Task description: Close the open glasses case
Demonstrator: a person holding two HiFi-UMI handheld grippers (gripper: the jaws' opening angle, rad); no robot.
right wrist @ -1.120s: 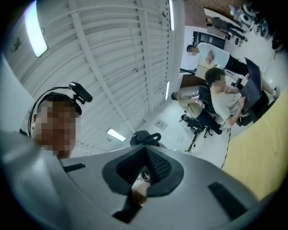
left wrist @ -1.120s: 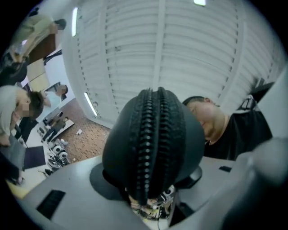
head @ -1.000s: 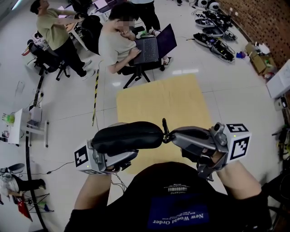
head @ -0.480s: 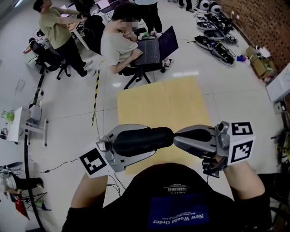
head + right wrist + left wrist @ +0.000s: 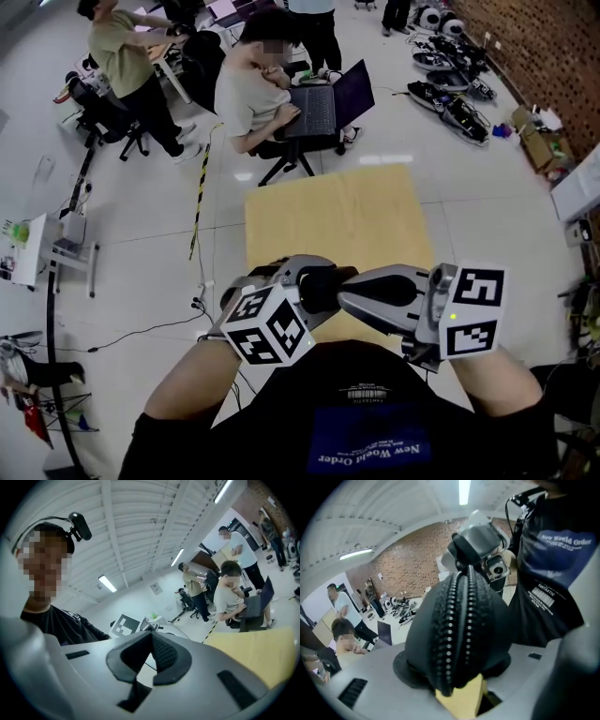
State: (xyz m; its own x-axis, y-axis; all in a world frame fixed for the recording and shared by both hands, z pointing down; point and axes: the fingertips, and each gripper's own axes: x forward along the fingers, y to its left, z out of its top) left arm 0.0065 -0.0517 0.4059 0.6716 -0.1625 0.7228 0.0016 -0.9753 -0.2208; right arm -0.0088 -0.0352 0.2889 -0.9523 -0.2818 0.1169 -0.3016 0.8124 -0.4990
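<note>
The black zippered glasses case [image 5: 457, 634] sits between the jaws of my left gripper [image 5: 454, 667], which is shut on it. Its zipper runs up the middle, and the two halves lie together as far as I can see. In the head view only a bit of the case [image 5: 323, 284] shows, past the left gripper's marker cube [image 5: 267, 323]. My right gripper [image 5: 345, 298] is shut with nothing in it. Its tip is right at the case's end; whether it touches I cannot tell. In the right gripper view the pads [image 5: 161, 656] meet.
A pale wooden table [image 5: 337, 216] lies just beyond both grippers. Behind it a person sits with a laptop [image 5: 314, 108] and others stand near office chairs. Equipment lies on the floor [image 5: 450, 84] at the far right, and a striped pole [image 5: 199, 187] at the left.
My left gripper has dropped and turned with the case, so its marker cube now faces up and hides most of the case. The right gripper shifted a little and rolled.
</note>
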